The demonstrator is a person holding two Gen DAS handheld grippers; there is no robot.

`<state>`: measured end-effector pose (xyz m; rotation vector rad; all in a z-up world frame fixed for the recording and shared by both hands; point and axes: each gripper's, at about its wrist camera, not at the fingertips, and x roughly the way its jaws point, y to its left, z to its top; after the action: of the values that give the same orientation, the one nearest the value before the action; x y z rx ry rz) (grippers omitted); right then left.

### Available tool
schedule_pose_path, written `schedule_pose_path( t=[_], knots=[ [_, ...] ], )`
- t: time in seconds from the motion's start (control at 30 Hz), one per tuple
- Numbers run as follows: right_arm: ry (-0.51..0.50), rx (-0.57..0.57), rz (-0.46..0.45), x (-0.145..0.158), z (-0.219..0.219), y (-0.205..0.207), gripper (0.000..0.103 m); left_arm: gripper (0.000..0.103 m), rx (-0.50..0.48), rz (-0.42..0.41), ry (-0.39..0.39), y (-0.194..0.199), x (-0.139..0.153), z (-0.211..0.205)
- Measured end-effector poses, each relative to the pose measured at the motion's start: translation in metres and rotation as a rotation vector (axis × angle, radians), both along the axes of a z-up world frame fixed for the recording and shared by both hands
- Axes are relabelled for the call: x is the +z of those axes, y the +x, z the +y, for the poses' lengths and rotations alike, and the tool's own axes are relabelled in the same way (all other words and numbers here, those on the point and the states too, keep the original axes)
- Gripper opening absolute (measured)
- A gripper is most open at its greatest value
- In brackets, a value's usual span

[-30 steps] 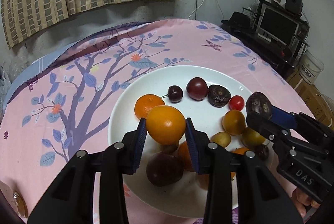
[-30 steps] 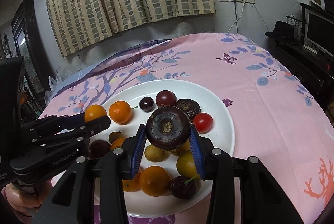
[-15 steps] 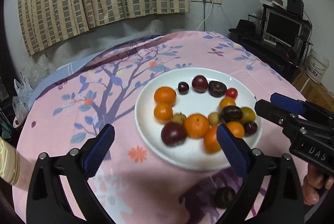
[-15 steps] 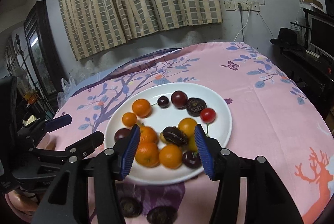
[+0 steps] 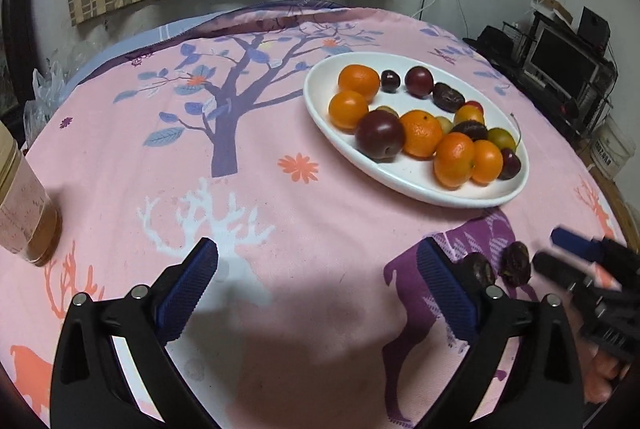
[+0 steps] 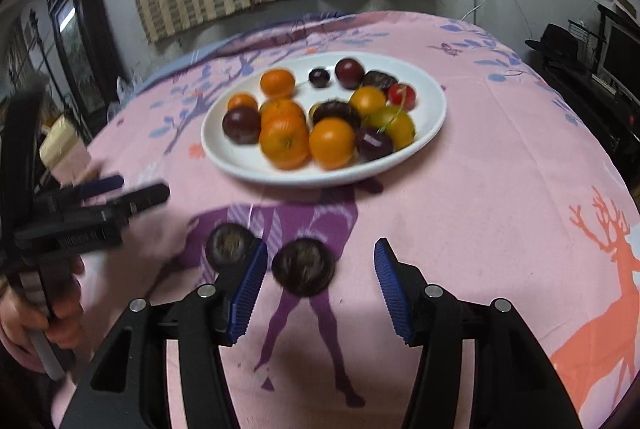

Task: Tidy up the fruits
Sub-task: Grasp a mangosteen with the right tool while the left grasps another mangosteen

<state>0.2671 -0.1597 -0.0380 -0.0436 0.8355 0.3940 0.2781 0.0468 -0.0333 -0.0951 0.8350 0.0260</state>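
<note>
Two dark wrinkled fruits [image 5: 498, 267] lie on the worktop [image 5: 280, 269] near its front edge, apart from the white plate [image 5: 400, 177] of oranges and plums further back. From the left wrist, the left tongs [image 5: 320, 289] have just been opening and stand wide over bare cloth, nothing between them. From the right wrist, the right tongs [image 6: 320, 285] have been opening too; one dark fruit [image 6: 303, 272] lies loose between them, untouched. Judged step: reaching for the remaining fruit. Next calls for centring, then closing. Motion blur hides the fruits' kind.
</note>
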Motion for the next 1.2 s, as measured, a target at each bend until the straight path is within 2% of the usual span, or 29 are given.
schedule_pose_path(
  t=[0.13, 0.5, 0.6, 0.63, 0.77, 0.87, 0.97, 1.03, 1.1, 1.2],
  knots=[
    [-0.039, 0.024, 0.025, -0.009, 0.007, 0.000, 0.056, 0.098, -0.009, -0.008, 0.005, -0.001, 0.003, -0.002],
    [-0.050, 0.032, 0.052, -0.017, 0.011, 0.007, 0.048, 0.098, -0.014, -0.008, -0.004, -0.003, 0.007, -0.005],
    [-0.070, 0.038, 0.044, -0.018, 0.015, 0.007, 0.042, 0.098, -0.014, -0.009, -0.002, -0.003, 0.006, -0.005],
    [-0.071, 0.046, 0.041, -0.018, 0.017, 0.007, 0.036, 0.098, -0.014, -0.008, -0.002, -0.003, 0.007, -0.006],
    [-0.088, 0.057, 0.024, -0.018, 0.020, 0.004, 0.036, 0.098, -0.016, -0.010, 0.001, -0.003, 0.007, -0.006],
    [-0.058, 0.029, 0.018, -0.013, 0.013, 0.005, 0.036, 0.098, -0.031, -0.007, -0.005, -0.004, 0.007, -0.010],
    [-0.013, -0.017, -0.002, -0.004, 0.000, 0.006, 0.036, 0.098, -0.110, -0.013, -0.028, -0.008, 0.005, -0.024],
    [0.027, -0.056, -0.012, 0.002, -0.012, 0.007, 0.036, 0.098, -0.210, -0.010, -0.027, -0.013, 0.003, -0.044],
    [0.051, -0.087, -0.016, 0.005, -0.020, 0.008, 0.036, 0.098, -0.281, -0.022, 0.012, -0.019, 0.001, -0.063],
    [0.082, -0.117, -0.007, 0.007, -0.030, 0.011, 0.036, 0.096, -0.349, -0.048, 0.113, -0.025, -0.003, -0.090]
  ],
)
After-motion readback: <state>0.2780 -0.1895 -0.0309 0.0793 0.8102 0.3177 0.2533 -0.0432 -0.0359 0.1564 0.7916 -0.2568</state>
